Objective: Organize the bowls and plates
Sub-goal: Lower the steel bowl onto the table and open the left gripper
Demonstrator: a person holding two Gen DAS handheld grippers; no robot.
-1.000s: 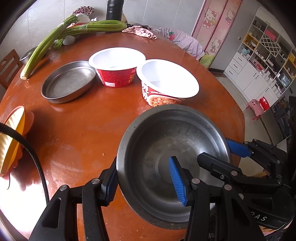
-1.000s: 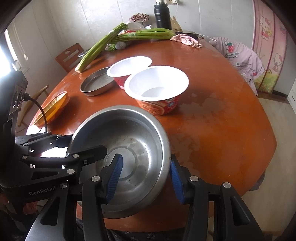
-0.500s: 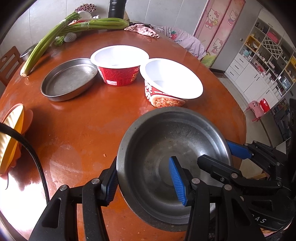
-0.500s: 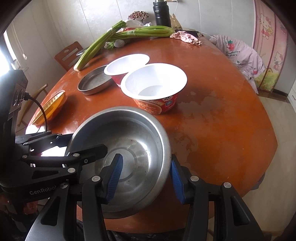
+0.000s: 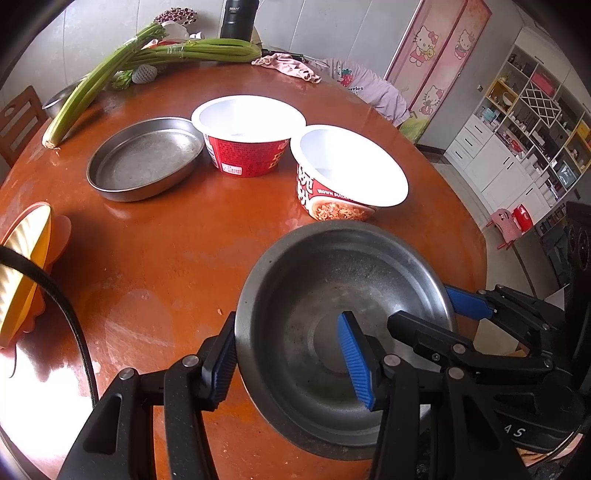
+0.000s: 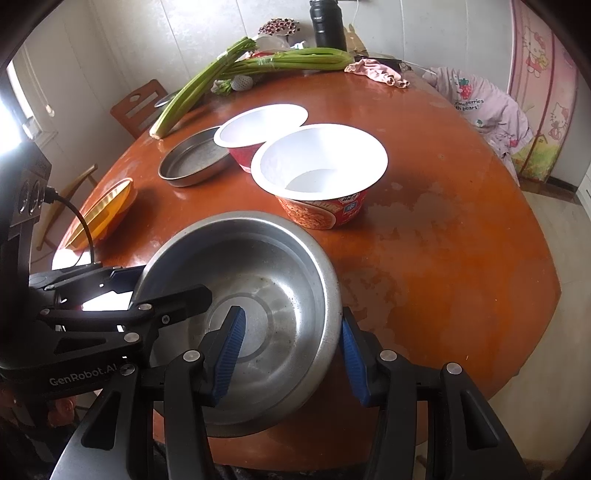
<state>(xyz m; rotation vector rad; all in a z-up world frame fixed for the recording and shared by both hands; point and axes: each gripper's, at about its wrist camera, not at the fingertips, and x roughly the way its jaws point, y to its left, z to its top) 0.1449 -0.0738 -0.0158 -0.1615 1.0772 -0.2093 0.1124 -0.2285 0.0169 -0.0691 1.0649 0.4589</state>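
Observation:
A steel bowl (image 5: 332, 295) (image 6: 273, 273) is held above the near edge of the round table by both grippers. My left gripper (image 5: 291, 358) is shut on its left rim, one finger inside and one outside. My right gripper (image 6: 291, 341) is shut on its right rim the same way. Beyond it stand a noodle cup bowl (image 5: 347, 173) (image 6: 321, 166), a red paper bowl (image 5: 247, 129) (image 6: 258, 125) and a flat steel plate (image 5: 144, 158) (image 6: 195, 158). An orange plate (image 5: 26, 266) (image 6: 99, 214) lies at the left edge.
Celery stalks (image 5: 155, 59) (image 6: 258, 62), a black flask (image 5: 236, 18) (image 6: 327, 26) and a pink cloth (image 5: 288, 66) (image 6: 376, 72) lie at the table's far side. A wooden chair (image 6: 136, 107) stands left; a chair with pink clothing (image 6: 480, 107) stands right.
Both grippers have carried the steel bowl slightly forward towards the noodle cup bowl. Their hold on the bowl is unchanged.

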